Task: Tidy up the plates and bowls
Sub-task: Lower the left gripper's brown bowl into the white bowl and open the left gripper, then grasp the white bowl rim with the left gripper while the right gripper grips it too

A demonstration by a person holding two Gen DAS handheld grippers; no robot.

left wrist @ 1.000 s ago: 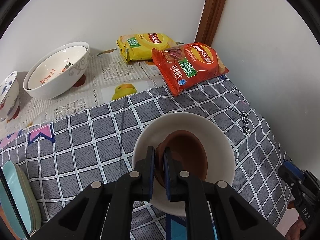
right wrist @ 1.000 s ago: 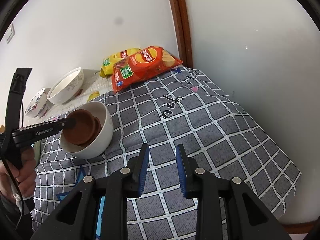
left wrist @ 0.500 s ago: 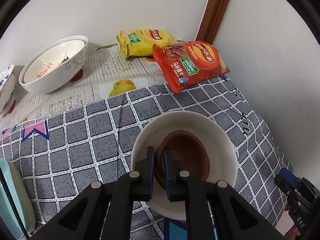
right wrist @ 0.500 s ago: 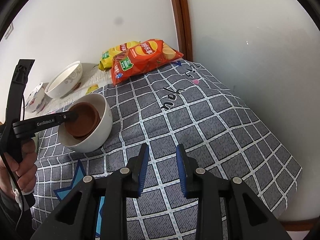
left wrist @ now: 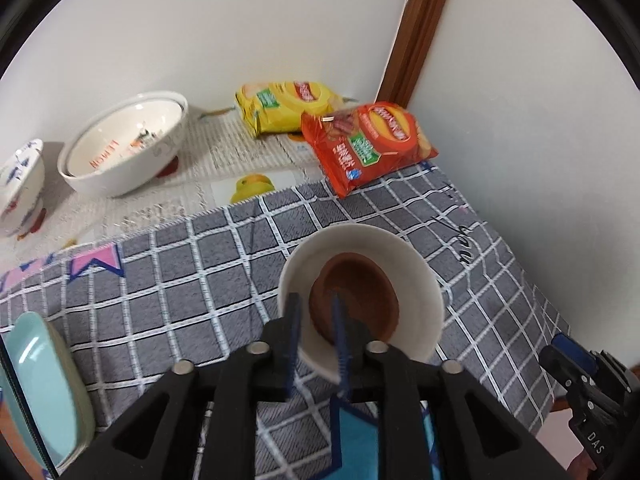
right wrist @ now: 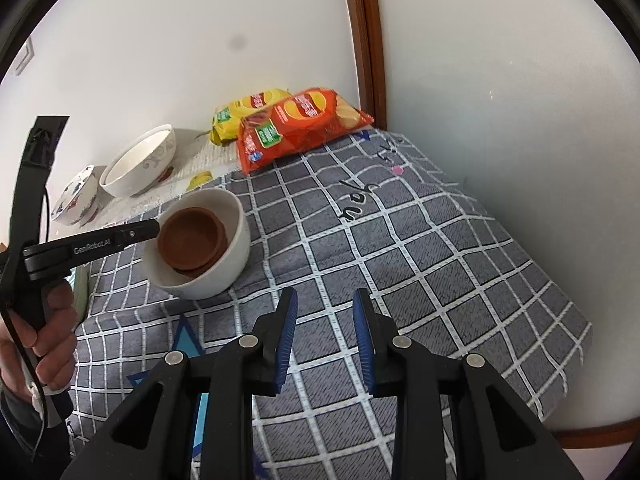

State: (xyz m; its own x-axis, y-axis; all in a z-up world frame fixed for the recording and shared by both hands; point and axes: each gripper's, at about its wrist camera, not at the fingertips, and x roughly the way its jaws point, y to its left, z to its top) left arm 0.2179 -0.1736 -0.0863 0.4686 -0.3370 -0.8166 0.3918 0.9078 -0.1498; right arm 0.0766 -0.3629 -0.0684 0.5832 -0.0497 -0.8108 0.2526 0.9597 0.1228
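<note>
Grey checked tablecloth spread over the table top, running into the room corner; pale lemon-print mat showing beyond its far edge.

Large white "LEMON" bowl on that mat near the wall, a second bowl nested inside. Small white bowl with blue and red pattern just left of it, apart from it.

Red crisp bag lying half on the cloth edge, overlapping the yellow crisp bag behind it, both near the corner.

Plain white round bowl standing upright mid-cloth, well apart from the two bowls at the wall. Brown clay bowl sitting tilted inside it; in the right wrist view looks like two stacked brown bowls, lower rim just visible.

Pale teal plate at the near left edge, standing on edge, partly cropped.

Left gripper reaching over the white bowl's near rim, jaws parted: one blue finger outside the brown rim, the other inside it, gap visible on both sides, image blurred. Not clamped on the brown bowl as far as visible. Left hand wrapped round the handle.

Right gripper hovering above bare cloth to the right of the white bowl, jaws apart, nothing between them.
</note>
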